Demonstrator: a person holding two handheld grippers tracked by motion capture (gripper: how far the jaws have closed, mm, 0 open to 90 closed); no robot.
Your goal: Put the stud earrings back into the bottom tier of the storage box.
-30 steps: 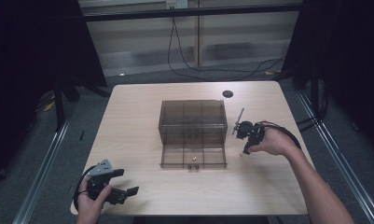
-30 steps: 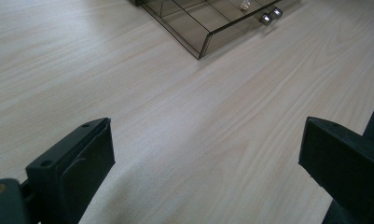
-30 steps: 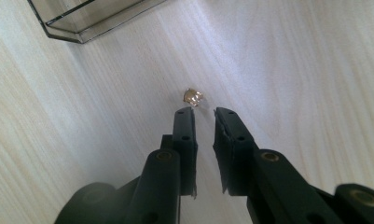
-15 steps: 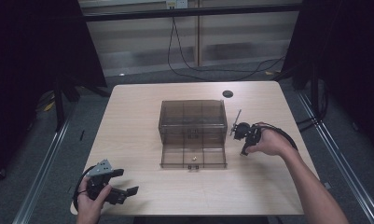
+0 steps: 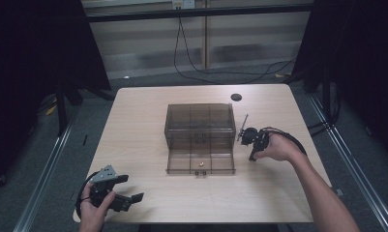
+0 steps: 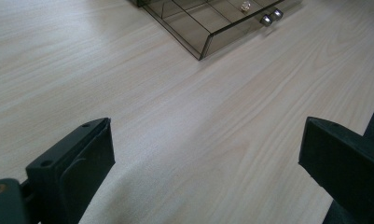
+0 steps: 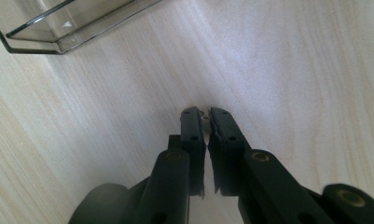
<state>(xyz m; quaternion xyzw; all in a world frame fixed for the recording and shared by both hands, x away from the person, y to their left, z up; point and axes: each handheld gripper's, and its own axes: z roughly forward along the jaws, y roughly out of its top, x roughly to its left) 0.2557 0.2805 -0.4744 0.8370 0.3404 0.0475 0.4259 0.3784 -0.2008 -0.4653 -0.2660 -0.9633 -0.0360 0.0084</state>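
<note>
Scene: pale wood-grain table (image 5: 143,121) with a smoky clear plastic box (image 5: 200,123) at its middle, its drawer (image 5: 200,162) pulled out toward the near edge.

Right gripper (image 7: 206,113): jaws have just been closing and now stand pressed together, pinching a tiny shiny metal piece (image 7: 204,114) at the tips, right at the table surface. In the high view it (image 5: 247,140) sits just right of the box.

Piece: too small to name; a glint of metal between the black pads, no long axis to read.

Key relation: drawer lies left and slightly near of the right gripper; in the right gripper view the box's clear corner (image 7: 33,44) shows at the far left. The right hand is much the nearer to the drawer.

Drawer: shallow, divided into compartments, two small knobs (image 6: 270,17) on its front; one small gold bead-like item (image 5: 200,164) lies in a near compartment.

Left gripper (image 5: 133,195): jaws spread wide, empty, resting at the near left corner, well apart from the box.

Next move, judged: lift the piece and carry it left over a drawer compartment.

Other: small dark disc (image 5: 236,96) at the far edge.
</note>
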